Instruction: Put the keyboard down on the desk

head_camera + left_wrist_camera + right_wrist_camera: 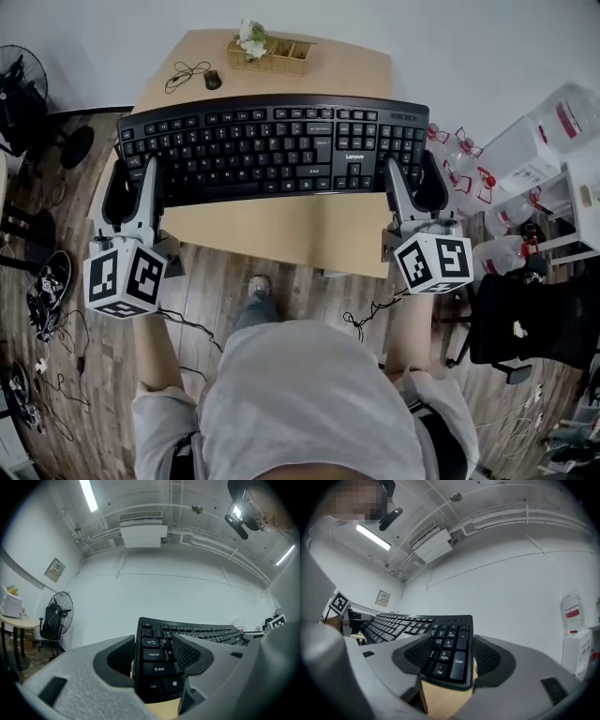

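Only overhead — mouse beyond kbd

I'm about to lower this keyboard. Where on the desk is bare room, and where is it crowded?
Free: the strip of desk between the keyboard and the near edge. Crowded: the far edge, with a basket, a mouse and its cable. The left gripper and right gripper clamp the keyboard's ends; the desk beneath is hidden.
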Tool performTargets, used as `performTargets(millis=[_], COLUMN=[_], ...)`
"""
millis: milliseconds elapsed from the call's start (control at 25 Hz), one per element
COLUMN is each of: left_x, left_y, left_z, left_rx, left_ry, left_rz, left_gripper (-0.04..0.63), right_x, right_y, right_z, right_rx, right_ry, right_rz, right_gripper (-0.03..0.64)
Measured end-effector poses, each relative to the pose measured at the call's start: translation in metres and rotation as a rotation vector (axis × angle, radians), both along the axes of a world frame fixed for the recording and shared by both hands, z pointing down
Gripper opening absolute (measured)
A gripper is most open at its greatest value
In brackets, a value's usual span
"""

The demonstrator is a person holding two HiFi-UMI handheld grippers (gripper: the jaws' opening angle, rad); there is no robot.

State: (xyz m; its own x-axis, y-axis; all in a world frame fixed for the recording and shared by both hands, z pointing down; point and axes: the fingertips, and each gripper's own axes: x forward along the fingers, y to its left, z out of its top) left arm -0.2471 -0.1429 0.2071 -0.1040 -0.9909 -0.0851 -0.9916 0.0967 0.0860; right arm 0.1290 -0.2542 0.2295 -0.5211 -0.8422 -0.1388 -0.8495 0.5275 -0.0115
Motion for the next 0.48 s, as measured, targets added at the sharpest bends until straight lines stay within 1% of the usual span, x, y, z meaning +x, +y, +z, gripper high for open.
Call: performTargets(millis=[280,480], left_x=[-0.010,-0.026], left_y=[-0.051,-0.112], left_z=[0.016,0.031], left_rx=[-0.028,-0.080], left_ry=[-0.005,0.011], left_rz=[0.059,0.105], left_gripper=[0.250,0.250], right_x=[-0.003,-0.015], right_y=[-0.027,-0.069], right_z=[0.020,0.035], right_rx=[-0.025,-0.082], right_ry=[-0.003,0.011], right_rz=[0.063,0.109], right_gripper=[0.255,0.255])
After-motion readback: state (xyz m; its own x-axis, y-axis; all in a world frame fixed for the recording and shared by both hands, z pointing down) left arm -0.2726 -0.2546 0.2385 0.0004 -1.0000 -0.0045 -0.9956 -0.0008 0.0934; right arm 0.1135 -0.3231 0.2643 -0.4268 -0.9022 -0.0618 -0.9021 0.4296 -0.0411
